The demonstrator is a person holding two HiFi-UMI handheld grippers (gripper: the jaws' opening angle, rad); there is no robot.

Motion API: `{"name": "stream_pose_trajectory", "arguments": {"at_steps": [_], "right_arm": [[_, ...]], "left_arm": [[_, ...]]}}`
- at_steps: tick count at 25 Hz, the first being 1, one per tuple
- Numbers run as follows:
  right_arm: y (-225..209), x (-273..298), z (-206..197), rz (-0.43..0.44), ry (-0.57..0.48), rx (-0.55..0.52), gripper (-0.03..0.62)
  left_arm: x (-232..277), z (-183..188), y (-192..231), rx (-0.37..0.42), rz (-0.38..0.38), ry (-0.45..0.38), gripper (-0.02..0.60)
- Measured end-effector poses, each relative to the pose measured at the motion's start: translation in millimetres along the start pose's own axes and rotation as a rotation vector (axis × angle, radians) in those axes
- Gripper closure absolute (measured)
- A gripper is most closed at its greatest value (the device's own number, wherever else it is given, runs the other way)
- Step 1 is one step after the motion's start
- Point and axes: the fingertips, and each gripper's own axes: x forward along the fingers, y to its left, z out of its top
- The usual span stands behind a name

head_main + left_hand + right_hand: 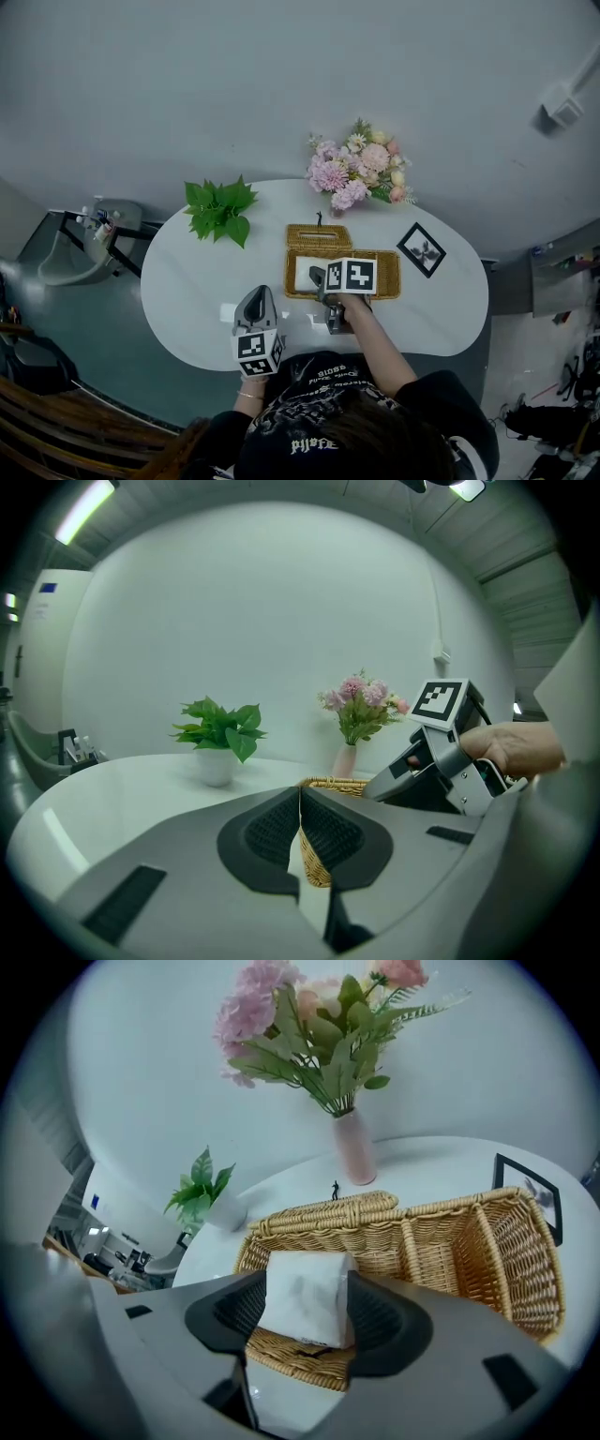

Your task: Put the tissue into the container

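A wicker basket (pixel 384 255) with two compartments stands on the white table (pixel 187 272). A white tissue pack (pixel 304 273) lies in its left compartment. My right gripper (pixel 320 278) reaches over the basket's near rim. In the right gripper view the tissue pack (pixel 309 1316) sits between the wide-set pads of the right gripper (pixel 307 1283), over the left compartment of the basket (pixel 441 1208), and I see no squeeze on it. My left gripper (pixel 255 300) hovers over the table's near left, jaws together and empty. The left gripper (pixel 300 803) looks toward the basket (pixel 328 785).
The basket's wicker lid (pixel 319 236) lies just behind it. A vase of pink flowers (pixel 361 169) stands at the back, a green potted plant (pixel 220 211) at the back left, a small framed picture (pixel 421 249) right of the basket. A person's hand (pixel 511 747) holds the right gripper.
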Motion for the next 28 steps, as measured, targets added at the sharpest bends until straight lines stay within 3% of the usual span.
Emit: {"name": "stream_pose_trajectory", "arguments": {"at_steps": [6,13,16,22,28], "right_arm": [[-1.8,-29.0,7.5,-0.053,-0.143,-0.119,0.327],[14.4,-52.9,-5.1,0.009,-0.225,-0.209,0.327],[21.4,-64.3,-12.9,-0.01,-0.278,-0.268,0.327],[33.5,-97.9,-24.9,-0.049,-0.462,-0.271,0.327],[31.4,-122.3,-45.6,-0.168,-0.59,-0.266,0.327]], "left_arm": [[-8.5,5.6,-15.0,0.017,-0.048,-0.012,0.555],[-17.5,15.4,-14.4,0.028,-0.079,-0.028,0.555],[-27.0,18.8,-13.4,0.027,-0.096,-0.04,0.555],[-48.0,19.9,-12.5,0.022,-0.128,-0.054,0.555],[-69.3,15.8,-13.0,0.043,-0.162,-0.056,0.555]]}}
